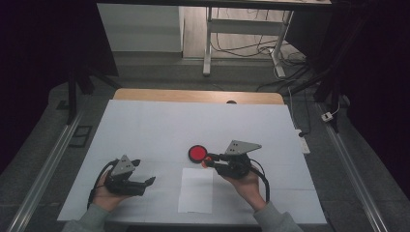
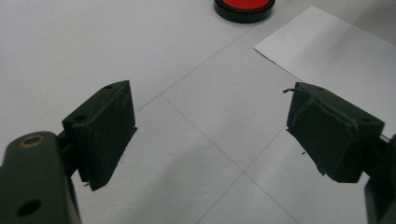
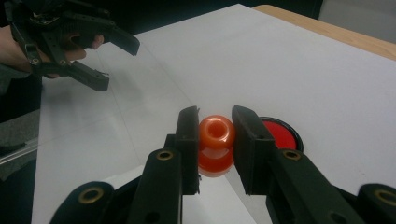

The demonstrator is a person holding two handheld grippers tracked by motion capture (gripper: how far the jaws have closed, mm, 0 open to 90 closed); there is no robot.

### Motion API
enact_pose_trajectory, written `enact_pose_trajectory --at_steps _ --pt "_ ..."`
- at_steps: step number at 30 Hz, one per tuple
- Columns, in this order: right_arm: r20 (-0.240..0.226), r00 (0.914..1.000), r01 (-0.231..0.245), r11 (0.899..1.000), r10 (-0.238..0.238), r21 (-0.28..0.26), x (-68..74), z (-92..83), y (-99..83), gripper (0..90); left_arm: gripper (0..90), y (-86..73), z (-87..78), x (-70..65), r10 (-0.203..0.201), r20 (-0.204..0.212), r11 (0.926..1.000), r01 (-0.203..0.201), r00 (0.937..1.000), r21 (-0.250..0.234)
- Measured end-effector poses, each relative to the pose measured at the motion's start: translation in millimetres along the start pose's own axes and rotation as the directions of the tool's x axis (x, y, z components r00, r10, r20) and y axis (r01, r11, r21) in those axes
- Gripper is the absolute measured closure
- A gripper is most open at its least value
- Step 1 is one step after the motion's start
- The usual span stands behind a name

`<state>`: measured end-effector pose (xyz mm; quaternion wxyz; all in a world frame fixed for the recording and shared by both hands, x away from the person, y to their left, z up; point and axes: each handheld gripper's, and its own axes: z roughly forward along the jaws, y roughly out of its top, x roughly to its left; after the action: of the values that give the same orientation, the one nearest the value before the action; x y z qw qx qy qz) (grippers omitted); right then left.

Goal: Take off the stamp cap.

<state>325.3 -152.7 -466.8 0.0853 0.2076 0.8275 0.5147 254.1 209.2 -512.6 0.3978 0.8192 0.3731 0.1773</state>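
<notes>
Item 1, one orange stamp (image 3: 215,142): a small glossy piece, knob-topped with a narrow waist, held in the right gripper (image 3: 215,140), whose two jaws were closed on its knob from either side. In the high view it sat just off the 4 o'clock edge of the red ink pad (image 1: 197,153) and above the paper's far corner. Judged light, rigid and smooth, likely slippery under the pads; the waist below the knob looked the surer place to take it, since the rounded top could squirt free.

Item 2, one round red ink pad in a black rim, lying flat near the middle of the table (image 1: 145,125).

Item 3, one white paper sheet (image 1: 196,191), at 6 o'clock from the pad, flat and easily shifted.

Item 4, one left gripper (image 1: 144,172), at 9 o'clock from the paper, jaws standing wide apart with nothing between them.

Two grippers, two hands counted.
</notes>
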Motion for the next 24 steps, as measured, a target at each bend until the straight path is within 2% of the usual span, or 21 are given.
enact_pose_trajectory --at_steps 8,12,24 --pt "0.002 1.0000 0.004 1.000 -0.004 0.001 1.3 -0.6 1.2 71.3 16.0 4.2 2.4 -1.5 0.007 0.006 1.0000 -0.007 1.0000 0.000" --pt "0.000 0.9999 0.011 1.000 -0.011 0.001 2.6 -0.2 2.4 71.3 18.6 9.2 2.6 -3.3 0.009 0.039 0.9999 -0.008 0.9992 -0.015" --pt "-0.003 0.9999 0.012 1.000 -0.012 -0.003 3.0 0.1 2.6 71.3 18.1 22.8 13.3 -9.8 0.041 0.044 0.9991 -0.041 0.9982 -0.007"
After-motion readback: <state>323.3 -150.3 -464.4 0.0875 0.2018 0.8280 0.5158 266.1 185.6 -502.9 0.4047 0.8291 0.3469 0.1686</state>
